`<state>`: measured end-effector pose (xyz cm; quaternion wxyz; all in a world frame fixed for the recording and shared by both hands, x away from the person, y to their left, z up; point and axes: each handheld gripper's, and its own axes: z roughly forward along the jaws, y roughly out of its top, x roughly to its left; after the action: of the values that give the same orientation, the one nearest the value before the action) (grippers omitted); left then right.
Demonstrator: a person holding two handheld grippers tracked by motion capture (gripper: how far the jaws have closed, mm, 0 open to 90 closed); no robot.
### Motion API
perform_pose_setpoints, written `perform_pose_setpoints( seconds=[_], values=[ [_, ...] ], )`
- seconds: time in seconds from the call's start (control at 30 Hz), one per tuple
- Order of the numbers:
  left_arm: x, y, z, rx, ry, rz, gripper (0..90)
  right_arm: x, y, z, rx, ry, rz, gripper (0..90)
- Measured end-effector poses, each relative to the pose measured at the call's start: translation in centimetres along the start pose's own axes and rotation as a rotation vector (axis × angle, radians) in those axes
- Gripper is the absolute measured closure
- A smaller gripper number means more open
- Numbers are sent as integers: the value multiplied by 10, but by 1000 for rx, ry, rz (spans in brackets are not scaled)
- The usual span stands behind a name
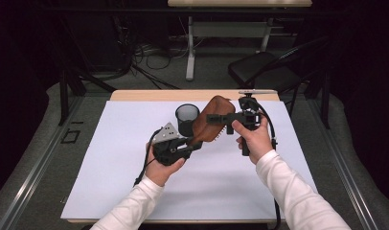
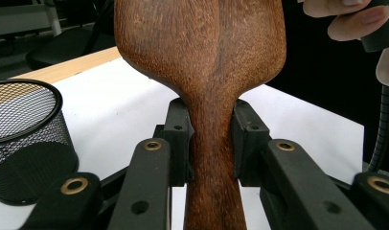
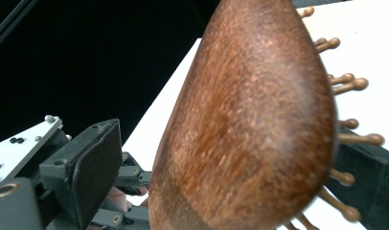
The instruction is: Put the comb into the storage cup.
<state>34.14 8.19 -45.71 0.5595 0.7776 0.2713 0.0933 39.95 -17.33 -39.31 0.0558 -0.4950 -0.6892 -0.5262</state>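
A brown wooden hairbrush (image 1: 212,117) is held tilted above the white mat. My left gripper (image 1: 195,143) is shut on its narrow handle, and in the left gripper view both pads (image 2: 176,139) press the neck of the hairbrush (image 2: 207,57). My right gripper (image 1: 215,123) reaches in from the right and straddles the brush head. In the right gripper view the hairbrush (image 3: 250,124) sits between the jaws of that gripper (image 3: 231,177). The left pad (image 3: 89,167) stands off the wooden back, and the bristles point at the right jaw.
A black mesh cup (image 1: 187,117) stands upright on the white mat (image 1: 135,182) just left of the brush, seen also as the mesh cup (image 2: 25,129) at the left of the left gripper view. A black chair (image 1: 264,67) and table legs stand beyond the far edge.
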Motion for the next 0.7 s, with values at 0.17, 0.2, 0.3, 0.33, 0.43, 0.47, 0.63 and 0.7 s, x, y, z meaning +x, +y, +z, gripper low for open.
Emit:
perform_pose_setpoints(
  seconds=[0.17,0.2,0.3,0.33,0.43,0.47,0.63,0.7],
  values=[
    [0,0,0,1,-3,0,719,0,0,2,2,12,6,74],
    [0,0,1,1,-2,0,719,0,0,3,3,15,5,75],
    [0,-1,1,2,-4,1,719,1,0,4,5,22,7,98],
    [0,-1,1,3,-4,1,719,1,0,4,4,26,8,108],
    [0,-1,1,3,-5,-4,719,1,0,4,1,27,6,118],
    [0,-1,1,2,-7,-7,719,1,0,4,1,28,7,119],
    [1,-1,1,-1,-14,-11,719,1,0,4,-3,31,8,136],
    [1,-1,2,-2,-12,-12,719,1,0,4,-3,32,10,137]
  ],
)
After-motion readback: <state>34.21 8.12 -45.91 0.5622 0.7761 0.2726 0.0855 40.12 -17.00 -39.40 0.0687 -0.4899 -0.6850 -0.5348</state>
